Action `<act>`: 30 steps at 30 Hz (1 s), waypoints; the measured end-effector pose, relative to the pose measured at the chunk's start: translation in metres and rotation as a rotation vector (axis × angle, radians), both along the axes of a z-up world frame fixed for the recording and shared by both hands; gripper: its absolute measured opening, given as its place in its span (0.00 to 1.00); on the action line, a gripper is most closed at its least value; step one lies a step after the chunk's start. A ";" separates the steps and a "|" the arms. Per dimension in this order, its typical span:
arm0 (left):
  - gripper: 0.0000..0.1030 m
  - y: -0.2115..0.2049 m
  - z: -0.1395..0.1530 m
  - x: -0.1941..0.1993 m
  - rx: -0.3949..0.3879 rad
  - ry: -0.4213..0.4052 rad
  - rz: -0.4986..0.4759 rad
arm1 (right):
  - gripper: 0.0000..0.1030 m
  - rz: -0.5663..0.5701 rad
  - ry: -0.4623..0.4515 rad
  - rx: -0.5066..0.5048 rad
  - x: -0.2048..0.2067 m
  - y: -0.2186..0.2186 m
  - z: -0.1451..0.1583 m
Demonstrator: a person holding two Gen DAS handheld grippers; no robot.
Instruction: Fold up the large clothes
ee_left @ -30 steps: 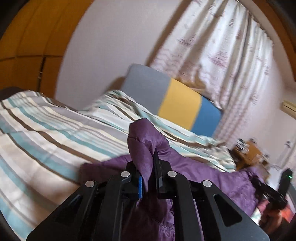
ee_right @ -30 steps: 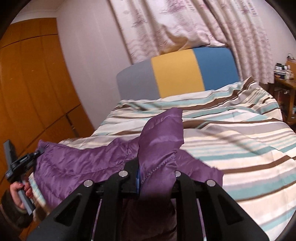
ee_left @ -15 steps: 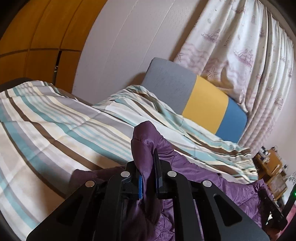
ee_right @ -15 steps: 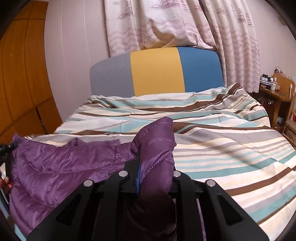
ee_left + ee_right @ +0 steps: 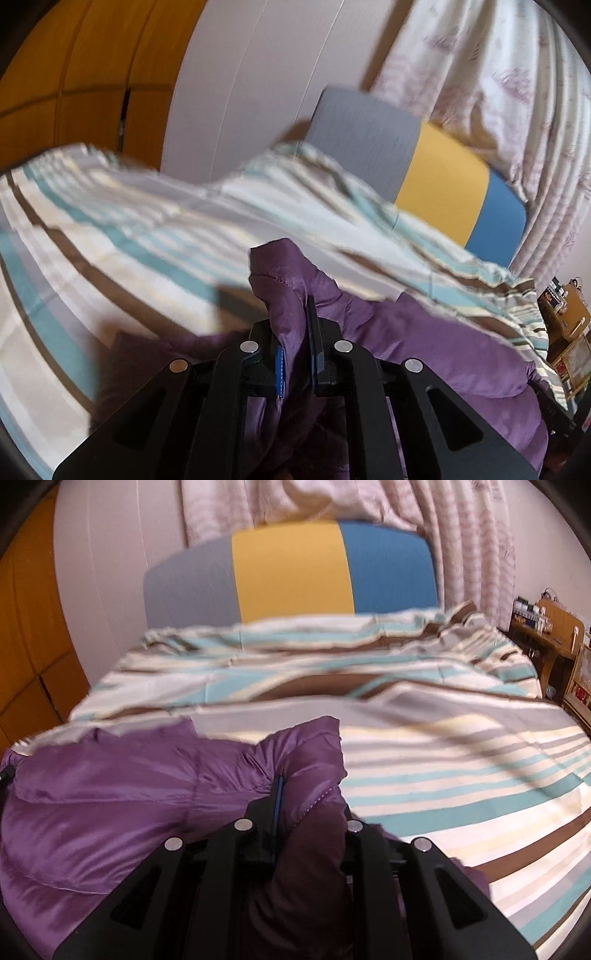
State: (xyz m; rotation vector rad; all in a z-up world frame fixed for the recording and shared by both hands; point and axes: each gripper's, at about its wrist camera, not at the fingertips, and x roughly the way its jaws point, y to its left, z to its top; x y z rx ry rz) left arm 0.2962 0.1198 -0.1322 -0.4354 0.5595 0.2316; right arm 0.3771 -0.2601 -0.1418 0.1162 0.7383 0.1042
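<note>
Left wrist view: the left gripper pinches a bunched corner of the purple padded jacket, its fingers pressed hard onto the cloth with a puff standing up above them toward 12 o'clock. The rest of the jacket trails off toward 4 o'clock and lies on the striped duvet, which fills the frame from 9 to 2 o'clock. Behind it stands the grey, yellow and blue headboard. My reading is that this corner is being laid down onto the bed, so the grip should hold until the cloth rests flat, then let go cleanly.

Right wrist view: the right gripper holds another bunched corner of the jacket; its jaws have just been opening a little, though the fabric sits between them and the pads look to be pressing on it, so the hold seems to be loosening rather than gone. The jacket's body spreads toward 9 o'clock over the duvet. Both corners would best come down level with each other and be pulled gently apart, so the edge lands straight and unwrinkled. Slippery padded cloth may slide out early on this side.
</note>
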 end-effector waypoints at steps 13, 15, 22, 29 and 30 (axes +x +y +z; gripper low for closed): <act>0.21 0.004 -0.017 0.019 -0.036 0.167 -0.012 | 0.28 -0.001 0.115 -0.120 0.018 0.014 -0.026; 0.34 0.001 -0.011 0.017 -0.021 0.189 -0.009 | 0.30 -0.007 0.115 -0.131 0.018 0.016 -0.026; 0.88 -0.050 0.052 -0.038 0.169 0.042 0.035 | 0.34 -0.017 0.110 -0.148 0.017 0.018 -0.024; 0.94 -0.110 0.048 -0.005 0.265 0.096 -0.096 | 0.46 -0.044 0.107 -0.146 0.015 0.013 -0.023; 0.94 -0.111 0.042 0.003 0.270 0.117 -0.093 | 0.46 -0.045 0.108 -0.144 0.015 0.013 -0.023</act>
